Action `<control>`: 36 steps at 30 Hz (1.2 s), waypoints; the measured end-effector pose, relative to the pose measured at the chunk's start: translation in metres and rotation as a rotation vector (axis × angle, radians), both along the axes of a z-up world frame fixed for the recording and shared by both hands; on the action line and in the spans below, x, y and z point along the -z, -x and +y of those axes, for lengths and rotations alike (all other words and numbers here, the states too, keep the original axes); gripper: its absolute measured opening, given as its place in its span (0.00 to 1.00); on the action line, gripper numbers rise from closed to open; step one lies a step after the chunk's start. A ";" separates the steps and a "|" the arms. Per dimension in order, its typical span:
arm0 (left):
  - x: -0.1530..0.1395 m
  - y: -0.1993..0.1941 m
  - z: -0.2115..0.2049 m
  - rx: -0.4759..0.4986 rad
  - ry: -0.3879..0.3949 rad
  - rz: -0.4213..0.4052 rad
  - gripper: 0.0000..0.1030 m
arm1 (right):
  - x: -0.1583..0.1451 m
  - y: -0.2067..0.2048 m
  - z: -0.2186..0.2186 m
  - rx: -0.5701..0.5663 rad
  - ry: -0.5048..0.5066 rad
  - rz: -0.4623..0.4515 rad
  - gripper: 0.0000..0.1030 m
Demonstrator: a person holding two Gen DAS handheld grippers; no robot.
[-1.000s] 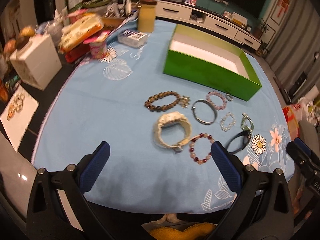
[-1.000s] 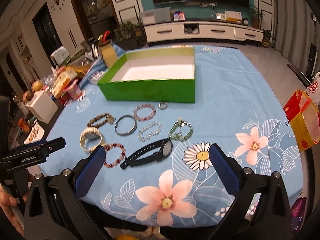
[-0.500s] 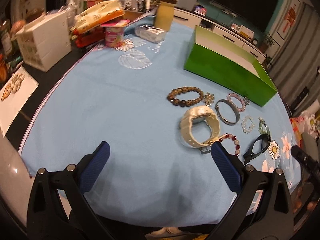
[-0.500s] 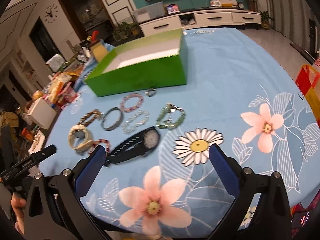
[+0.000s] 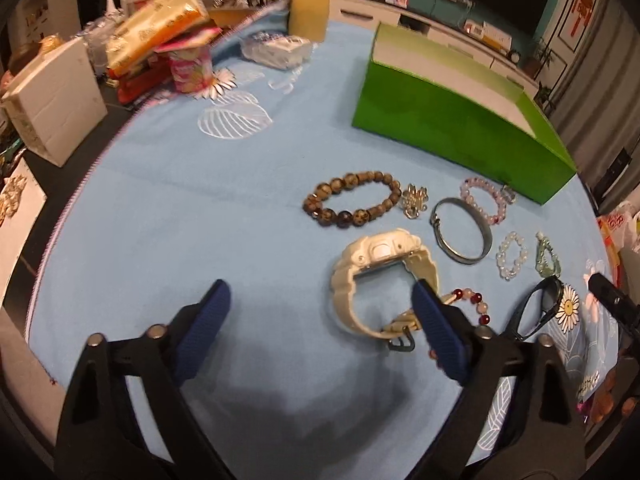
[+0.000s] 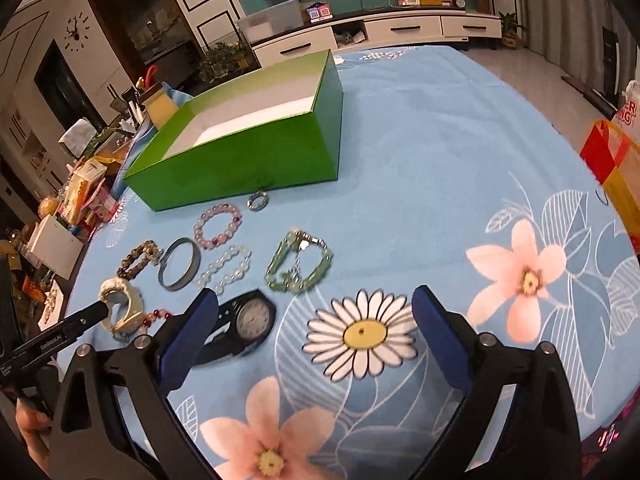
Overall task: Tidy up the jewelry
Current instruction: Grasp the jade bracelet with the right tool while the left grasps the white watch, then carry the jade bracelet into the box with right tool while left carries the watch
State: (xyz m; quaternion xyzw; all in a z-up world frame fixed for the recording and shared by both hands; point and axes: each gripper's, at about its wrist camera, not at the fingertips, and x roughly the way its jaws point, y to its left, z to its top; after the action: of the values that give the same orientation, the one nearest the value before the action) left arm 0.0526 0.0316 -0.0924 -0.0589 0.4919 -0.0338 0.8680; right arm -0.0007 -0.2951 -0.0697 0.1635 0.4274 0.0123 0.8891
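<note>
An open green box (image 5: 460,124) (image 6: 248,148) stands on the blue flowered tablecloth (image 5: 208,208). In front of it lie a brown bead bracelet (image 5: 352,199), a cream watch (image 5: 380,280) (image 6: 120,304), a metal bangle (image 5: 462,230) (image 6: 179,263), a pink bead bracelet (image 6: 217,221), a clear bead bracelet (image 6: 225,269), a green jade bracelet (image 6: 298,266), a red bead bracelet (image 5: 472,304), a small ring (image 6: 257,200) and a black watch (image 6: 240,326). My left gripper (image 5: 320,308) is open, its right finger beside the cream watch. My right gripper (image 6: 314,316) is open, its left finger beside the black watch.
Clutter crowds the table's far left: a white box (image 5: 52,100), snack packets (image 5: 156,36), a pink cup (image 5: 190,66), a yellow jar (image 5: 308,16). A red and yellow bag (image 6: 616,160) stands on the floor to the right. A TV cabinet (image 6: 380,28) lines the back wall.
Both grippers have come lower and closer to the jewelry. The left one has neared the cream watch, the right one the black watch. Both remain open.
</note>
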 end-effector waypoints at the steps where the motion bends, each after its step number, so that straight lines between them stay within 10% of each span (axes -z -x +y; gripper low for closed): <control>1: 0.002 -0.003 -0.002 0.006 -0.001 0.015 0.74 | 0.000 -0.003 -0.001 -0.001 0.002 0.002 0.91; 13: 0.010 -0.017 -0.006 0.033 0.010 0.066 0.15 | 0.020 -0.048 -0.003 -0.030 0.125 0.080 0.59; 21: 0.011 -0.015 0.004 0.047 0.065 0.062 0.13 | 0.028 -0.064 0.012 -0.149 0.270 0.069 0.51; 29: 0.011 -0.014 0.008 0.051 0.093 0.070 0.13 | 0.027 -0.069 0.032 -0.312 0.296 0.025 0.07; 36: 0.006 -0.012 0.010 0.049 0.101 0.061 0.12 | 0.018 -0.058 0.034 -0.276 0.292 -0.016 0.07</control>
State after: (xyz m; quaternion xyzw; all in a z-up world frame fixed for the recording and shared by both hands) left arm 0.0642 0.0417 -0.0984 -0.0915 0.5173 -0.0779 0.8474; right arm 0.0574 -0.2609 -0.0872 -0.0272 0.4357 0.0733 0.8967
